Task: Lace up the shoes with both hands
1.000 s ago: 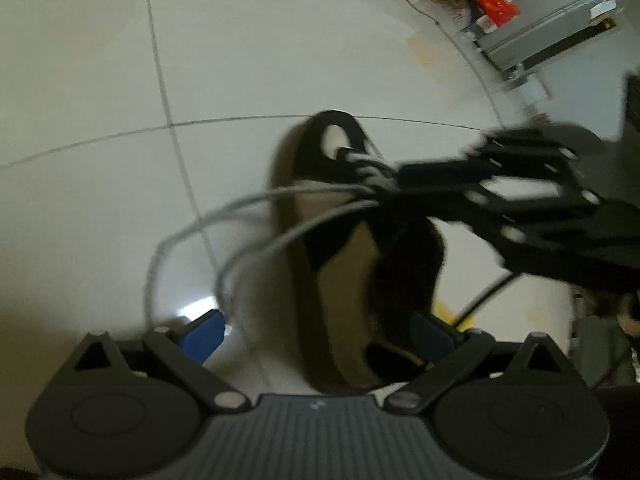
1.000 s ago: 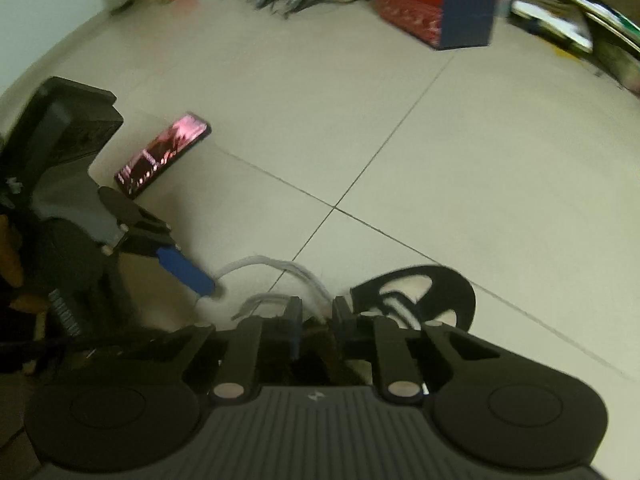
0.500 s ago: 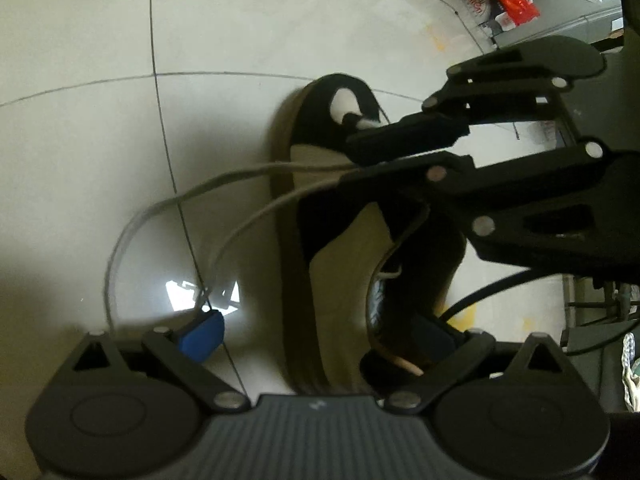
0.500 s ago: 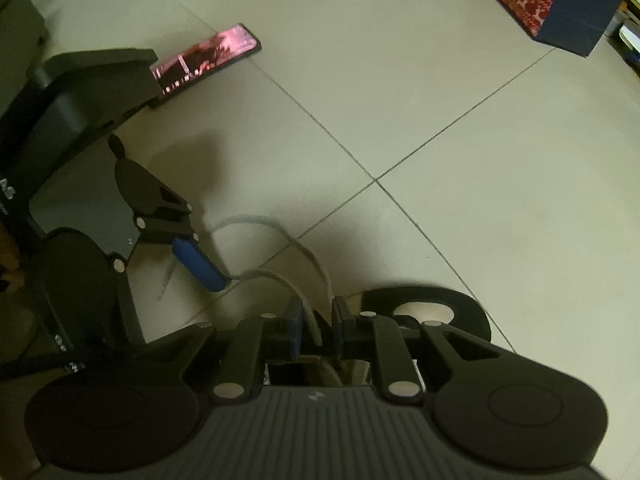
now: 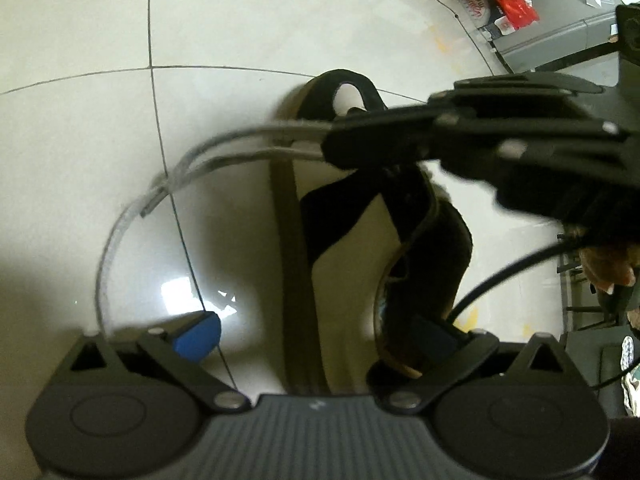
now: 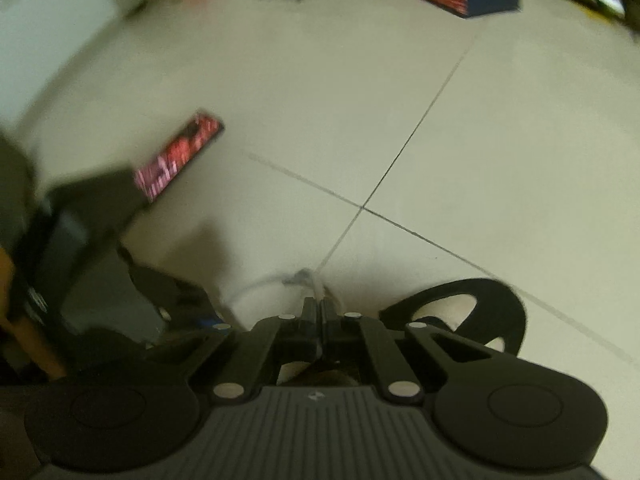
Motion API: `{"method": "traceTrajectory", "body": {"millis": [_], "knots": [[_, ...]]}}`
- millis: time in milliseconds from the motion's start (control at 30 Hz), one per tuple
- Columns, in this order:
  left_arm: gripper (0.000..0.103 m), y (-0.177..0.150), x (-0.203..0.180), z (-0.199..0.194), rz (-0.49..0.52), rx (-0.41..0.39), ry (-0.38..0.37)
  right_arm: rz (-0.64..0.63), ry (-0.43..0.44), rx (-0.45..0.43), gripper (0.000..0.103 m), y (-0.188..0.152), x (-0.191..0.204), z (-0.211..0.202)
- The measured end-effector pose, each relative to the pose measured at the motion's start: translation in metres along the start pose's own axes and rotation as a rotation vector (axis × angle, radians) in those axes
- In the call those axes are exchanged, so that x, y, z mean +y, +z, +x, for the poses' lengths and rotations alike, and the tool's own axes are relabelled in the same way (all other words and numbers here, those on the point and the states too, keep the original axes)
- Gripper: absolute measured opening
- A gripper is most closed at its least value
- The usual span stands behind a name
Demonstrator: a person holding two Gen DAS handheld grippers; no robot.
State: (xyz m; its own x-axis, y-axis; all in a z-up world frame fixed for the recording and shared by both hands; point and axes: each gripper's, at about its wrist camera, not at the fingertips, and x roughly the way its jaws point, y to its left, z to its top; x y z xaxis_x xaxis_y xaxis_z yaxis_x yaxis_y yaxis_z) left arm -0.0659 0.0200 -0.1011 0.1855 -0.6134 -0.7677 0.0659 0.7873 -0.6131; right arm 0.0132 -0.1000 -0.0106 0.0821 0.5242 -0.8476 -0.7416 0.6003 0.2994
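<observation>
Right claw (image 6: pixel 320 312) tight on lace (image 5: pixel 256 144)

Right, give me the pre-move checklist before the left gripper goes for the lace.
1. Right gripper closed on the laces: ok, fingers together with both strands running out of them.
2. Left gripper open and free: ok, blue pads wide apart, nothing between them.
3. Shoe flat on the floor: ok.
4. Lace loop reachable: ok, it curves down to the left pad.
5. Strands untangled: cannot tell, they cross or touch near the tile seam.
6. Which eyelet the laces leave: cannot tell, the right gripper hides it.
</observation>
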Motion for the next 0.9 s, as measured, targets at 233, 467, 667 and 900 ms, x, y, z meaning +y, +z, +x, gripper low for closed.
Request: {"method": "traceTrajectory", "body": {"millis": [233,467,667,900], "knots": [[0.103,-0.005,-0.003,-0.001,0.006,0.0,0.0,0.189,0.117,-0.09,0.003,0.001,-0.014,-0.012],[0.103,-0.009,-0.005,-0.002,-0.004,0.007,0.003,0.247,0.118,-0.111,0.007,0.004,-0.021,-0.012],[0.103,-0.014,-0.004,-0.004,-0.03,0.011,0.0,0.243,0.011,-0.114,0.025,0.003,-0.03,-0.015],[0.103,-0.023,-0.005,-0.007,-0.038,0.016,0.012,0.131,-0.002,-0.069,0.025,-0.001,-0.016,-0.015]]}}
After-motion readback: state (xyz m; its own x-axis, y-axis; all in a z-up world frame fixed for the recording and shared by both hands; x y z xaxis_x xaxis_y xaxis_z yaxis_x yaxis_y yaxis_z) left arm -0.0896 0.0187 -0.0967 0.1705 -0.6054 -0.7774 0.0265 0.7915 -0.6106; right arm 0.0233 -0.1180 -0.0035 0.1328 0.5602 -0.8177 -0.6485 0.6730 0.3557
